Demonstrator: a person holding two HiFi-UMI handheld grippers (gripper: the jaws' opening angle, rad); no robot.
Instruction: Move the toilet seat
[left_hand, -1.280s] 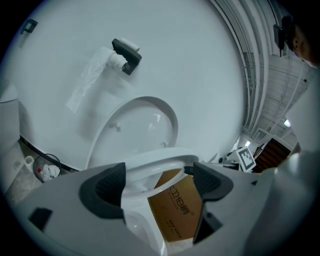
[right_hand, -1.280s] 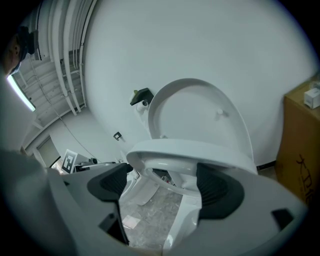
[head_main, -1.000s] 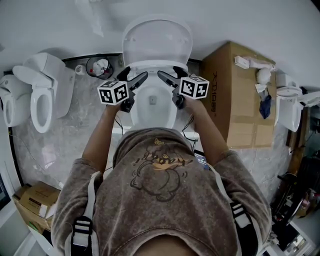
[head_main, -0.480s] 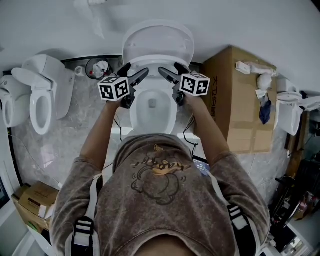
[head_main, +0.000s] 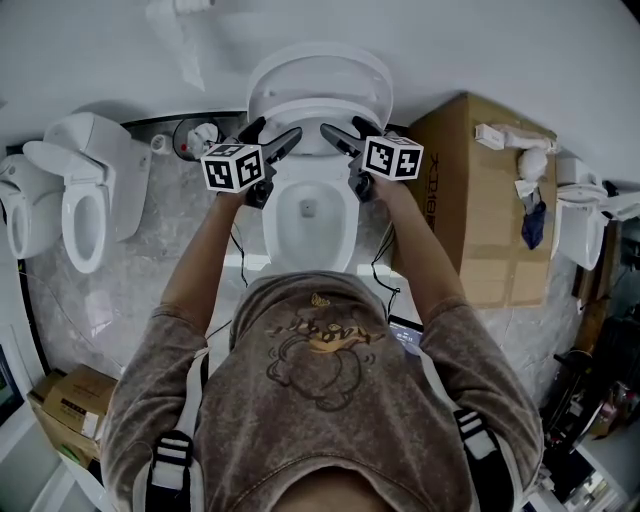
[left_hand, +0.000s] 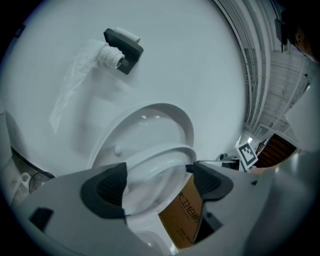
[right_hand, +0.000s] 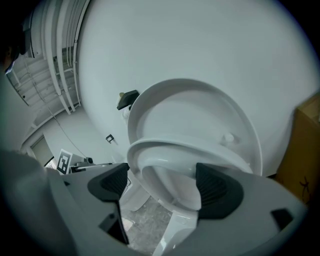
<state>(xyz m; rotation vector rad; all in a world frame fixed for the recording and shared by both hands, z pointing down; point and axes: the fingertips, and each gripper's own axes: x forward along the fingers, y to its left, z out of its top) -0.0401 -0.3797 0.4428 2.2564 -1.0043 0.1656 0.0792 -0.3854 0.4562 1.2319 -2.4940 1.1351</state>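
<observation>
Seat ring is seen tilted up at the rear edge of the bowl, below the raised lid. It is judged stiff, light and slick, and best taken at its front rim. The left gripper and right gripper are held spread, pinching nothing.

Right: cardboard box just beside toilet; left: waste bin near.

Toilet bowl front hidden behind person; leftmost toilet cut by edge; bin contents unclear.
</observation>
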